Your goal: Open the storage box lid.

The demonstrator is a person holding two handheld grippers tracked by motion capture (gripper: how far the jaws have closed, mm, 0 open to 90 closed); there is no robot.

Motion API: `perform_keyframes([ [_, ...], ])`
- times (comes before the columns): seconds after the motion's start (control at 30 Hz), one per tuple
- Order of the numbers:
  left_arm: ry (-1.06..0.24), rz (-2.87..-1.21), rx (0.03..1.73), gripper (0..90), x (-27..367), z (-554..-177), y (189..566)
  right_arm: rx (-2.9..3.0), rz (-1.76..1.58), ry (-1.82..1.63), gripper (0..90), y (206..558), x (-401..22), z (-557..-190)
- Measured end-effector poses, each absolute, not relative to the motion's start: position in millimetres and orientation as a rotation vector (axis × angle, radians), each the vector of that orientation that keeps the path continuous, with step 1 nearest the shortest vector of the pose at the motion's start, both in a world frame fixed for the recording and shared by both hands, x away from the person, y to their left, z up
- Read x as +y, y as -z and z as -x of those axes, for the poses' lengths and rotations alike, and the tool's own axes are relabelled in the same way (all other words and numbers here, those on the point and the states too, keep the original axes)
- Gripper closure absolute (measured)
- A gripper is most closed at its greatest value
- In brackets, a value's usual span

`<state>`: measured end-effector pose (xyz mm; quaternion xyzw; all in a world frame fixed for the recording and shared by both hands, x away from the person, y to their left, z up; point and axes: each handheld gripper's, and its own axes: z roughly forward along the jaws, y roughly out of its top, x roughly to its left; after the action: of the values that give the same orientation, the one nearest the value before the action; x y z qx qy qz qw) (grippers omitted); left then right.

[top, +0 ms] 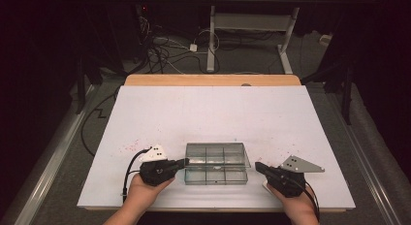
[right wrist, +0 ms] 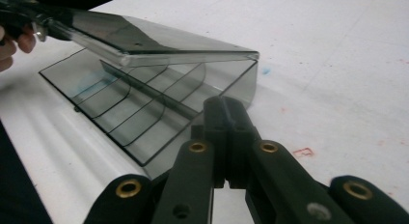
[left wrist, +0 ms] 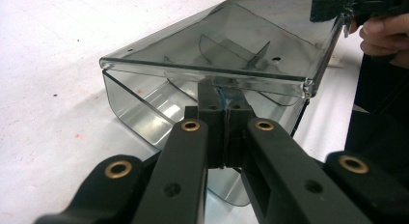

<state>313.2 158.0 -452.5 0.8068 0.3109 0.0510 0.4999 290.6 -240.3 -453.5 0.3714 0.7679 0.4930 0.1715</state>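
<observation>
**Lid half up, left tongs doing the lifting**

The clear compartment box (top: pixel 216 163) sits near the front edge of the white table (top: pixel 208 113), between my two hands. Its hinged lid (left wrist: pixel 217 45) is raised partway and slants over the dividers (right wrist: pixel 144 96); the compartments look empty to me.

My left tongs (top: pixel 183 162) come in at the box's 9 o'clock side. In the left gripper view the jaws are clenched together right at the lid's edge, and I judge they pinch it, since the lid stands tilted with nothing else under it; the right gripper view shows those same tips clamped on the lid's far corner. My right tongs (top: pixel 257 165) wait just off the box's 3 o'clock side, jaws closed on nothing, not touching the wall as far as I can tell.

So I take the step in hand to be swinging the lid on its hinge, whether to open it fully or lower it I cannot tell. Next, I think, the left tongs must follow the lid's arc rather than pull straight, or the light box will slide or tip. The right tongs could press against the 3 o'clock wall to steady it.
</observation>
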Motion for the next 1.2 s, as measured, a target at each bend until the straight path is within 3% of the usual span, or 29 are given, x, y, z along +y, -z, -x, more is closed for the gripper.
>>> perform_keyframes([
  [0.53,-0.124,-1.962,0.744,87.6,154,-313,454,2.09,-1.144,-1.327,90.0,450,-235,-317],
  [1.2,-0.115,-1.964,0.765,87.6,154,-316,446,2.124,-1.055,-1.368,90.0,445,-209,-377],
])
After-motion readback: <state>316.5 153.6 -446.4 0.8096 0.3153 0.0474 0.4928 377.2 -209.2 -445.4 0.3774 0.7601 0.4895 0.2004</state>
